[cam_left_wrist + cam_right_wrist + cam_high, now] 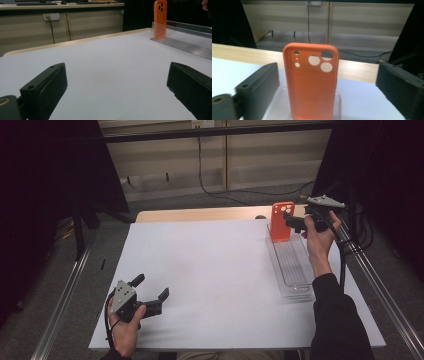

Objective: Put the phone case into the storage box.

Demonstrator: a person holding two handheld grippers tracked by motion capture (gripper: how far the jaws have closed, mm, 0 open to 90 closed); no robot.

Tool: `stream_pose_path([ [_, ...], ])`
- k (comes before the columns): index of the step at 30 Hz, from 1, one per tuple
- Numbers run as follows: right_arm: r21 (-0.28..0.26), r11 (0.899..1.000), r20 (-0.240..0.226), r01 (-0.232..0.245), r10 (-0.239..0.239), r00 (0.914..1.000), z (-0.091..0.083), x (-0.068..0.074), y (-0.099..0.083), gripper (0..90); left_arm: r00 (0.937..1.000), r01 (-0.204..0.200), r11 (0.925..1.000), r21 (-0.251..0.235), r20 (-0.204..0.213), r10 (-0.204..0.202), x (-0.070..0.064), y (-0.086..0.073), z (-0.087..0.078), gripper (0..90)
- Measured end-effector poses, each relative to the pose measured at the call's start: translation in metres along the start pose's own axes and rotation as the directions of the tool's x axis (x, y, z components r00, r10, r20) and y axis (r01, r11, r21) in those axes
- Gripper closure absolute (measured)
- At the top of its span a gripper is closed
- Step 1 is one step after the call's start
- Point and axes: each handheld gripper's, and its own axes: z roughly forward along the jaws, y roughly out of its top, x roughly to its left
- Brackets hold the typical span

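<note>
the high view looks forward and down from above the person's side of the white table (215, 280), taking in the whole top and the floor and wall beyond. the left gripper view sits low, just above the table (112, 65), facing across it between its own jaws toward the far right corner. the right gripper view is close up, looking between its jaws at the orange phone case (312, 82) toward the back wall. all three share that case (281, 221) (160, 18) upright in the clear tray (292, 270).
</note>
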Motion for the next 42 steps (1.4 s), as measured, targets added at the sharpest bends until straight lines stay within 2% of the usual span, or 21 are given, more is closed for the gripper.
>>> stream_pose_path([
  [6,-0.059,0.998,0.006,0.010,-0.010,0.9999,-0.005,0.003,-0.005,4.5,0.9999,0.010,0.9999,-0.007,-0.008,-0.011,0.002,0.001,-0.001,3.0],
  [8,-0.074,0.997,0.013,0.006,-0.005,0.9999,-0.007,0.004,-0.007,4.8,0.9994,0.023,0.9996,-0.016,-0.026,-0.024,0.002,0.001,-0.002,3.5],
  [10,-0.096,0.995,0.031,0.016,-0.013,0.9994,-0.010,0.005,-0.010,6.0,0.9996,0.018,0.9997,-0.019,-0.022,-0.019,0.001,0.001,-0.004,3.9],
  [13,-0.125,0.992,0.034,0.016,-0.012,0.9994,-0.014,0.006,-0.014,7.1,0.9995,0.015,0.9996,-0.022,-0.026,-0.016,0.002,0.001,-0.004,3.9],
  [21,-0.168,0.985,-0.012,0.035,-0.038,0.9992,-0.027,0.010,-0.022,5.6,0.9996,0.018,0.9996,-0.023,-0.020,-0.018,0.002,0.001,-0.004,3.9],
  [24,-0.175,0.984,-0.029,0.036,-0.042,0.9987,-0.031,0.012,-0.022,5.7,0.9994,0.032,0.9993,-0.018,-0.014,-0.032,0.001,0.000,-0.002,3.9],
  [27,-0.183,0.983,-0.053,0.032,-0.042,0.9977,-0.035,0.016,-0.025,5.5,0.9998,0.013,0.9998,-0.018,-0.016,-0.013,0.001,0.001,-0.004,3.9],
  [30,-0.181,0.983,-0.063,0.035,-0.048,0.9969,-0.038,0.018,-0.029,5.4,0.9991,0.038,0.9990,-0.021,-0.018,-0.039,0.001,0.000,-0.002,3.9],
  [33,-0.181,0.982,-0.066,0.045,-0.058,0.9962,-0.041,0.020,-0.034,5.2,0.9995,0.028,0.9996,-0.006,-0.015,-0.028,0.001,-0.001,-0.002,3.9],
  [34,-0.178,0.982,-0.057,0.060,-0.071,0.9959,-0.042,0.021,-0.035,5.3,0.9990,0.044,0.9990,-0.009,-0.003,-0.044,0.000,0.000,-0.002,3.9],
  [35,-0.181,0.982,-0.071,0.050,-0.064,0.9954,-0.042,0.022,-0.037,5.3,0.9979,0.064,0.9978,-0.017,-0.002,-0.064,0.000,0.000,-0.002,3.8],
  [36,-0.183,0.982,-0.079,0.043,-0.058,0.9952,-0.043,0.022,-0.038,5.3,0.9977,0.067,0.9976,-0.019,-0.001,-0.067,-0.001,0.000,-0.002,3.8],
  [38,-0.197,0.979,-0.079,0.052,-0.069,0.9945,-0.047,0.025,-0.039,5.1,0.9994,0.034,0.9994,-0.001,0.004,-0.034,-0.002,0.000,-0.002,3.8],
  [39,-0.196,0.979,-0.087,0.046,-0.064,0.9941,-0.049,0.027,-0.040,4.6,0.9992,0.039,0.9992,-0.005,0.005,-0.039,-0.003,0.000,-0.002,3.8],
  [41,-0.201,0.979,-0.105,0.043,-0.066,0.9923,-0.052,0.031,-0.042,4.6,0.9969,0.077,0.9970,-0.006,0.016,-0.077,-0.004,-0.001,0.000,3.8],
  [42,-0.200,0.979,-0.113,0.047,-0.071,0.9911,-0.054,0.033,-0.043,4.6,0.9981,0.059,0.9982,0.009,0.017,-0.059,-0.004,-0.002,0.000,3.8],
])
